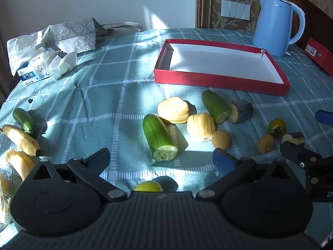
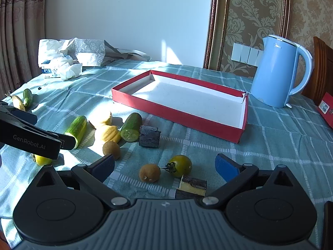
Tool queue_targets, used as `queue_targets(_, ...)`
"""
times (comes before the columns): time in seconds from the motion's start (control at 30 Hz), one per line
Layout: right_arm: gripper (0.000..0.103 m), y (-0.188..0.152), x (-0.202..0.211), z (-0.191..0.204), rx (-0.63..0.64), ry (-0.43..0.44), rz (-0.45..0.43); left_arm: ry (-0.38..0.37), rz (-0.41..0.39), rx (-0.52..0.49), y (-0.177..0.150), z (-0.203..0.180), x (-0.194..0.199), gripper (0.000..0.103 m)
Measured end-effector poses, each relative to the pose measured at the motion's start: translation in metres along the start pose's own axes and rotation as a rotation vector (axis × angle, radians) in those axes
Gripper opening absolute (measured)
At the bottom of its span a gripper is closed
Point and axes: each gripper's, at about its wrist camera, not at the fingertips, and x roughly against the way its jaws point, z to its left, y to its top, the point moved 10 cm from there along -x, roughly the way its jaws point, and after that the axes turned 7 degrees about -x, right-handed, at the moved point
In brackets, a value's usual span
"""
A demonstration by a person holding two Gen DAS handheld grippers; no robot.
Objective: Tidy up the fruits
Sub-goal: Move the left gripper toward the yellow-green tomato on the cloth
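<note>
Fruit pieces lie loose on the checked tablecloth (image 1: pixel 108 87) in front of the red tray (image 1: pixel 218 82), which holds nothing: 2 cucumber halves (image 1: pixel 159 138), 2 pale yellow pieces (image 1: pixel 173 110), 2 kiwis (image 1: pixel 221 139) and a green tomato (image 2: pixel 180 165). The left gripper (image 1: pixel 161 158) and right gripper (image 2: pixel 164 164) hover spread wide, grasping nothing. A blue kettle (image 2: pixel 277 73) stands beside the tray.
</note>
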Motion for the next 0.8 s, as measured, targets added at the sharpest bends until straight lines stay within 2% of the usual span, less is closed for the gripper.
queue_targets(0.33, 0.103, 0.000, -0.001, -0.004, -0.006, -0.010, -0.013, 0.001, 0.000, 0.005, -0.018, 0.006, 0.001, 0.103)
queue_targets(0.47, 0.103, -0.001, 0.000, -0.002, 0.010, -0.015, -0.015, 0.004, -0.013, -0.032, -0.028, 0.005, 0.005, 0.103)
queue_targets(0.63, 0.103, -0.003, -0.001, -0.003, 0.016, -0.022, -0.013, 0.007, -0.016, -0.008, -0.037, 0.008, 0.004, 0.103)
queue_targets(0.8, 0.103, -0.003, -0.001, -0.004, 0.012, -0.028, -0.012, 0.016, -0.015, -0.050, -0.038, 0.003, -0.002, 0.103)
